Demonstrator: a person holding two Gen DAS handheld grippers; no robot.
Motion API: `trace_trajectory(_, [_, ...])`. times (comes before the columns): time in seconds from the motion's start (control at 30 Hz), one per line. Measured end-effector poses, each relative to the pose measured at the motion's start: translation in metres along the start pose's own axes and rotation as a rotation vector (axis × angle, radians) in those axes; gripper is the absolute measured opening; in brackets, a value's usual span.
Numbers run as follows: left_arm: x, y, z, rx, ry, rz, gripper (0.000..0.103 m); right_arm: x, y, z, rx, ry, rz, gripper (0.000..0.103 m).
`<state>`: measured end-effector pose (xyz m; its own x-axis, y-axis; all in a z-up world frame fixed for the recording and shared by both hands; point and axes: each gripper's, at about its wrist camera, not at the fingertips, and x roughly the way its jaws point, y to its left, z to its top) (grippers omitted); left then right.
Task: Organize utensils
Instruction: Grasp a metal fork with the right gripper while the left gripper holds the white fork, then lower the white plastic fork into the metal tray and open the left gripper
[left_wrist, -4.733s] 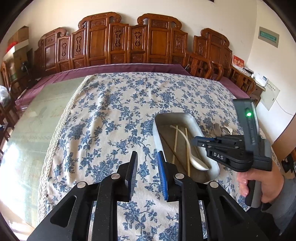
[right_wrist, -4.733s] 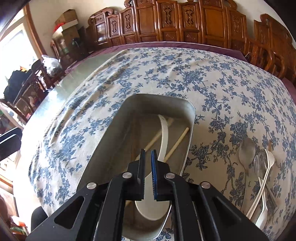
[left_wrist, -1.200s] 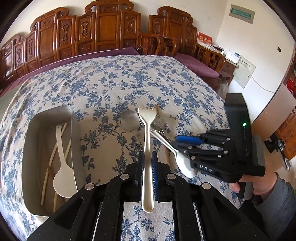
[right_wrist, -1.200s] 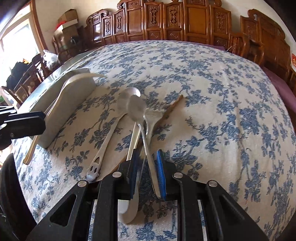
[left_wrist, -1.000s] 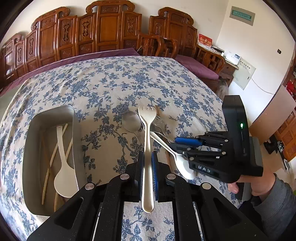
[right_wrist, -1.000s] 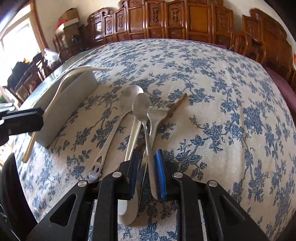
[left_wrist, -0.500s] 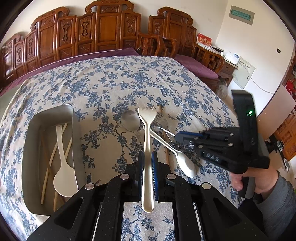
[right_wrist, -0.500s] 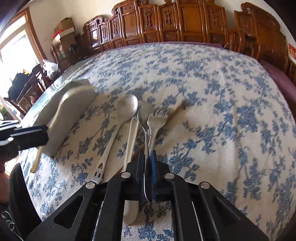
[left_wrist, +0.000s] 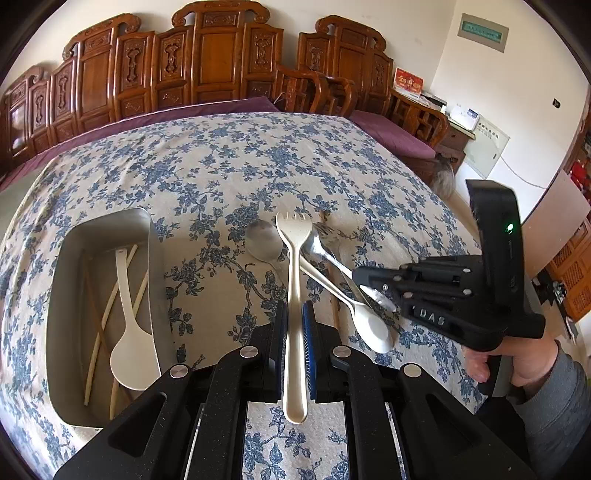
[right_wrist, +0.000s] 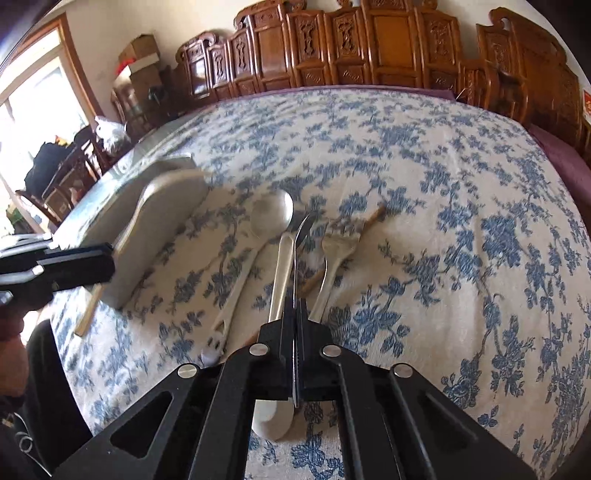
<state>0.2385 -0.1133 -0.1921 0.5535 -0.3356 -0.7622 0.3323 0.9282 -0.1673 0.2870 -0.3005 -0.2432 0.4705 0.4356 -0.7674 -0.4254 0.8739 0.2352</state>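
Note:
My left gripper (left_wrist: 293, 317) is shut on a cream plastic fork (left_wrist: 291, 236), tines pointing away, held above the cloth. My right gripper (right_wrist: 295, 306) has its jaws closing tight on the thin handle of a metal spoon (right_wrist: 303, 230), which is turned on edge and raised off the pile. In the left wrist view the right gripper (left_wrist: 364, 284) reaches in from the right with that metal spoon (left_wrist: 325, 251) in it. A metal tray (left_wrist: 107, 218) on the left holds a white rice spoon (left_wrist: 129, 350) and chopsticks (left_wrist: 99, 332).
On the flowered tablecloth (right_wrist: 461, 184) lie a grey spoon (right_wrist: 273, 218), a white spoon (right_wrist: 279, 266), a metal fork (right_wrist: 338, 247) and a wooden chopstick (right_wrist: 373, 216). The tray (right_wrist: 162, 206) stands left of them. Carved wooden chairs (left_wrist: 218, 66) line the far side. A hand (left_wrist: 517, 365) grips the right tool.
My right gripper's jaws have come together on the metal spoon's handle and lifted it, turning it on edge. The left gripper and its fork have not moved.

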Motion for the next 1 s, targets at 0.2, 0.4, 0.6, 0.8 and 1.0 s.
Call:
trace_trajectory(0.2, [-0.004, 0.006, 0.001, -0.008, -0.007, 0.008, 0.008, -0.010, 0.003, 0.007, 0.011, -0.046, 0.001, 0.002])
trace_trajectory(0.4, [-0.019, 0.018, 0.005, -0.021, -0.034, 0.030, 0.008, -0.021, 0.018, 0.012, -0.005, -0.085, 0.014, 0.002])
trace_trajectory(0.6, [-0.038, 0.043, 0.006, -0.047, -0.055, 0.076, 0.008, -0.023, 0.037, 0.016, -0.035, -0.097, 0.034, 0.002])
trace_trajectory(0.8, [-0.043, 0.078, 0.004, -0.077, -0.051, 0.129, 0.008, -0.022, 0.051, 0.015, -0.055, -0.105, 0.041, 0.002])
trace_trajectory(1.0, [-0.030, 0.112, 0.003, -0.092, -0.011, 0.185, 0.008, -0.016, 0.061, 0.012, -0.069, -0.092, 0.036, 0.002])
